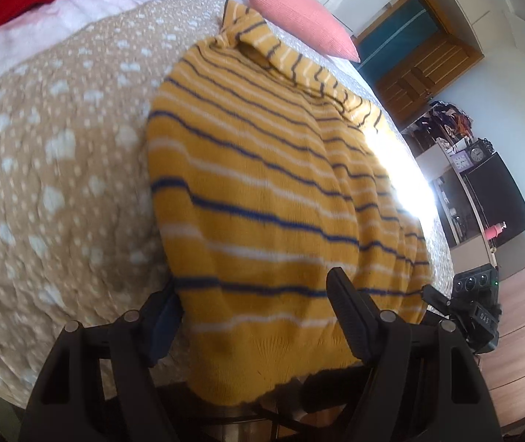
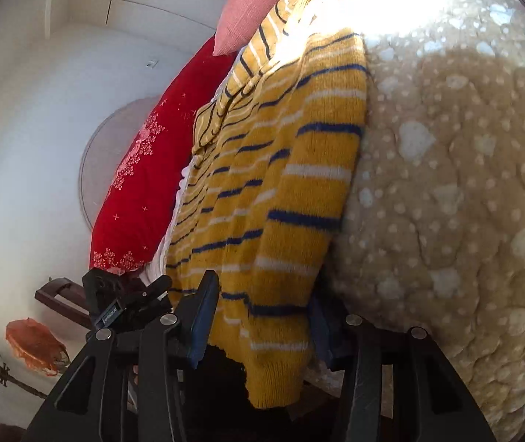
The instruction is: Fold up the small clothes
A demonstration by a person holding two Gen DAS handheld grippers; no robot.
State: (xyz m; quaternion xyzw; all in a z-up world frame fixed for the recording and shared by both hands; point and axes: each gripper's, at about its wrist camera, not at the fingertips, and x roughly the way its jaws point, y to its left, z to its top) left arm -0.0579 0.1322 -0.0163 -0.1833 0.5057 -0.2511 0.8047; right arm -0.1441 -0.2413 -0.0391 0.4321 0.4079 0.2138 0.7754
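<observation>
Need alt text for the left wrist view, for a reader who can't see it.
A yellow knit sweater with blue and white stripes lies on a tan white-spotted bedspread, its hem between the fingers of the left claw. A pink cushion sits beyond it.

Sweater (image 1: 262,191) flat on blanket (image 1: 59,169); pillow (image 1: 299,18) behind it, near collar.

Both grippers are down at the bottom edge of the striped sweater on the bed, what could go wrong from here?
1. The sweater's hem hangs past the bed edge, so a loose grip might let it slide off.
2. The left gripper and right gripper straddle the hem, apparently not pinching; they might catch one layer.
3. The sleeve lies bunched, risking a lumpy fold.
</observation>
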